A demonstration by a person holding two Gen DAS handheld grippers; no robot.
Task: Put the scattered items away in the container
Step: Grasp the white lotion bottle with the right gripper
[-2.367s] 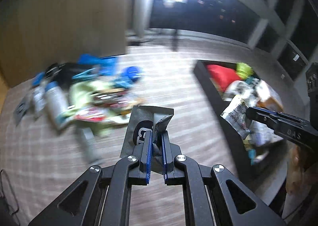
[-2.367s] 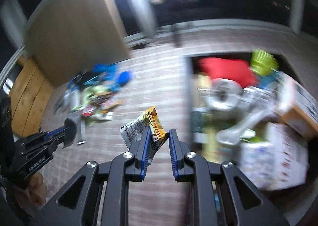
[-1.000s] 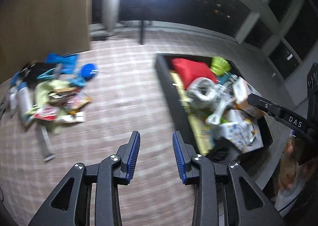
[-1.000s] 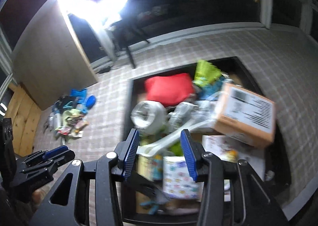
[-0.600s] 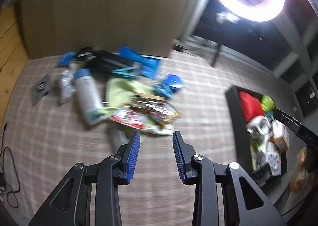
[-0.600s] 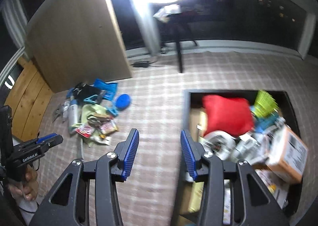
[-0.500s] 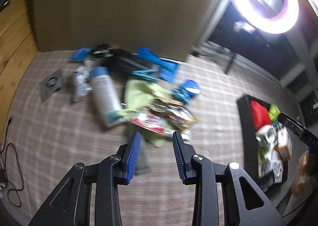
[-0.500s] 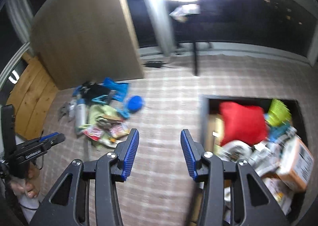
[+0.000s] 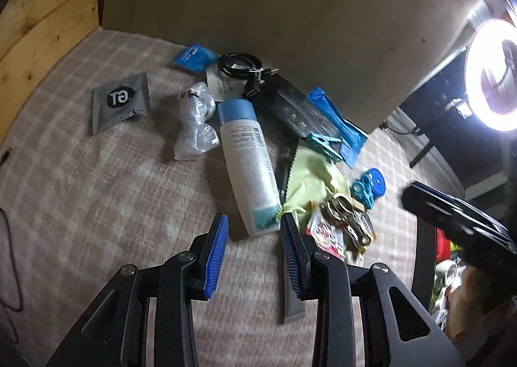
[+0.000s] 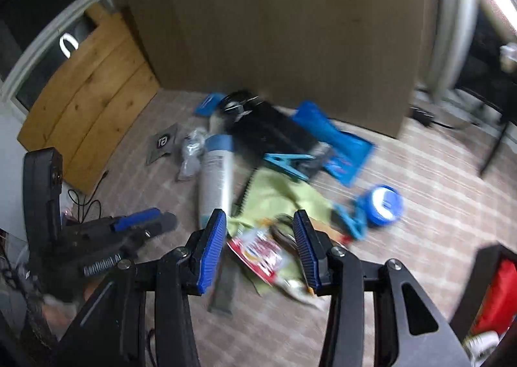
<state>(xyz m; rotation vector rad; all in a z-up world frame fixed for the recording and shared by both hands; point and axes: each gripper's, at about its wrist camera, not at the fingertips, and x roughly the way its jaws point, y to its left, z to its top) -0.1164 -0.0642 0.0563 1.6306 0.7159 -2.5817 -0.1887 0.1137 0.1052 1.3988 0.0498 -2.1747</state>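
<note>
My left gripper is open and empty, just short of the foot of a white bottle with a blue cap. My right gripper is open and empty, hovering over a red snack packet and a green cloth. The scattered pile also holds a grey GT pouch, a crumpled plastic bag, a black cable, blue packets, a teal clip and a blue round lid. The black container shows at the right edge with a red item inside.
A tall brown board stands behind the pile. Wooden panels lean at the left. A ring light glares at the right. A grey strip lies on the checked carpet near my left fingers. Cables lie at the far left.
Both grippers dropped their packets at the container, opened, then swung left and closed in on the scattered pile. The pile now looks much nearer than half a second ago.
</note>
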